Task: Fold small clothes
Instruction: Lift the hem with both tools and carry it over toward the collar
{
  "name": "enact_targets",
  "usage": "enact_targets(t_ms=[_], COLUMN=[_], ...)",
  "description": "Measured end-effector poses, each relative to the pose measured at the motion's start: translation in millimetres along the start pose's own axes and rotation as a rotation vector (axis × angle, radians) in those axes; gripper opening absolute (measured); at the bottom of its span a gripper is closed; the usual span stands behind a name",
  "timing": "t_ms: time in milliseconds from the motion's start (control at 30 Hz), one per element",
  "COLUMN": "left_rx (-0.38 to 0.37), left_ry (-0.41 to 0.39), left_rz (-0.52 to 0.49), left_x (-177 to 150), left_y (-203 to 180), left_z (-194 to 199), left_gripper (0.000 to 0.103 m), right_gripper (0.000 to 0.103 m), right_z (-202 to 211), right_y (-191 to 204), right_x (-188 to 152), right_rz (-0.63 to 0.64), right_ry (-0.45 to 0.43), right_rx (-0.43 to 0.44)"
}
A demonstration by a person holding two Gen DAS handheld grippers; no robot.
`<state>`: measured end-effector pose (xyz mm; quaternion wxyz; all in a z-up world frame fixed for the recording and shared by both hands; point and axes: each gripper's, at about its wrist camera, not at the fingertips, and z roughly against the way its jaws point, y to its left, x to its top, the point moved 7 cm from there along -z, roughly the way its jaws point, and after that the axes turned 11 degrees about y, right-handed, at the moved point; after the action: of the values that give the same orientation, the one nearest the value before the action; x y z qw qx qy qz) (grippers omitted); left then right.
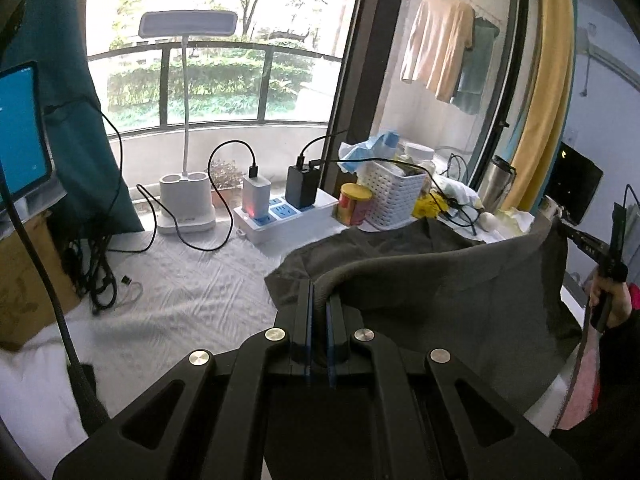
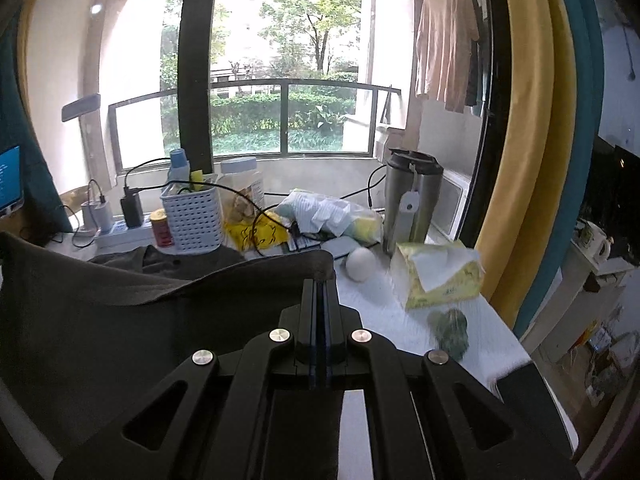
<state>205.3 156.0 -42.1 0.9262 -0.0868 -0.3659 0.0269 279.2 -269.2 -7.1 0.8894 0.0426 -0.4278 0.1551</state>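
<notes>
A dark grey garment [image 1: 440, 280] hangs stretched between my two grippers above the white-covered table [image 1: 192, 292]. My left gripper [image 1: 319, 284] is shut on its rolled hem at one corner. In the left wrist view my right gripper [image 1: 560, 218] pinches the far corner at the right, with a hand [image 1: 608, 296] on its handle. In the right wrist view my right gripper [image 2: 320, 278] is shut on the garment's [image 2: 120, 320] edge, and the cloth sags away to the left. The far part of the garment rests on the table.
Along the window side stand a desk lamp [image 1: 186, 196], a power strip [image 1: 280, 216] with chargers and cables, a white basket [image 2: 194, 220], a red tin [image 2: 162, 228], a steel flask [image 2: 412, 204] and a tissue box [image 2: 438, 276]. A white ball [image 2: 360, 264] and a small green object [image 2: 450, 330] lie nearby.
</notes>
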Motion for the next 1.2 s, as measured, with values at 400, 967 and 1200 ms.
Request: enact_targets(t_ms=[400, 967, 1200], left_rx=[0.006, 0.085, 0.142], left_ry=[0.054, 0.164, 0.161], left_rz=[0.010, 0.041, 0.003], left_x=[30.8, 53.8, 46.8], left_y=[29.0, 68.7, 56.6], left_z=[-60.8, -165.0, -137.4], left_gripper=[0.006, 0.045, 0.050], right_gripper=[0.003, 0.003, 0.037], right_z=[-71.4, -172.2, -152.6], right_y=[2.1, 10.8, 2.7], right_x=[34.0, 42.6, 38.4], right_rz=[0.036, 0.095, 0.103], right_ry=[0.022, 0.169, 0.189], right_rx=[-0.019, -0.112, -0.211])
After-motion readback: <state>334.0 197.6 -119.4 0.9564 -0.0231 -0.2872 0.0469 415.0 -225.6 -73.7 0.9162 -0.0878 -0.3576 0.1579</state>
